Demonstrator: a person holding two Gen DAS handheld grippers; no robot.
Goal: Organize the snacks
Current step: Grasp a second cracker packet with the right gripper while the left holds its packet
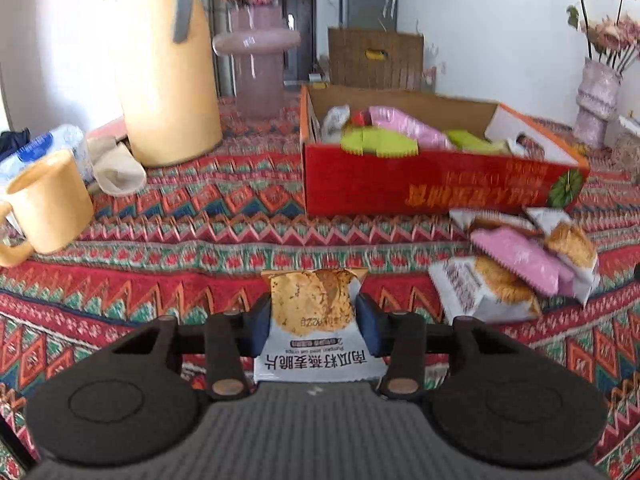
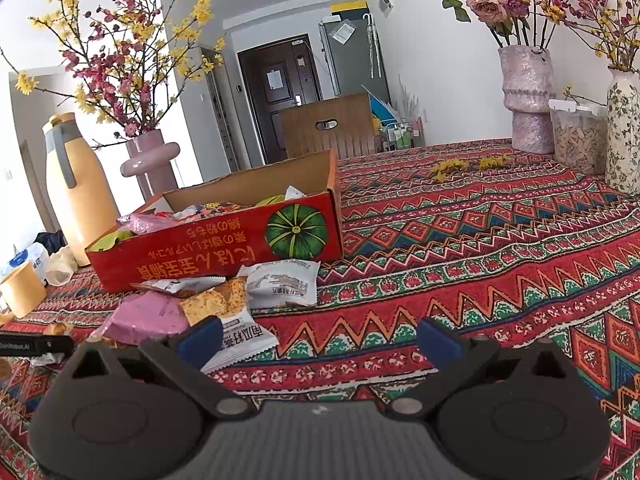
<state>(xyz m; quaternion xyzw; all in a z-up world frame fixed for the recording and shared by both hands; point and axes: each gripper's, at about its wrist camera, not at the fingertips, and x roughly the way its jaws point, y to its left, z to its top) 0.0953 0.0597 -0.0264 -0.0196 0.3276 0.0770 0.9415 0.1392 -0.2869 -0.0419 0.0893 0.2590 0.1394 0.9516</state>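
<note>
Left gripper [image 1: 313, 322]: fingers clamped on an oat crisp packet [image 1: 313, 330], above the surface [image 1: 200, 208].
Right gripper [image 2: 318, 338]: fingers spread wide, empty, beside loose packets [image 2: 224, 300].
Right view only: red box [image 2: 224, 236] pumpkin print.

The left gripper [image 1: 314, 320] has its jaws drawn in close, the two blue pads [image 1: 260, 326] pressed against either side of a snack packet [image 1: 312, 312] that stands upright between them, raised above the surface. Its black linkage arms fold inward toward the middle. The right gripper [image 2: 318, 338] has its jaws spread wide, blue pads [image 2: 438, 340] well apart with nothing between them, linkage arms splayed outward. It hangs low over the surface, level and pointing forward.
</note>
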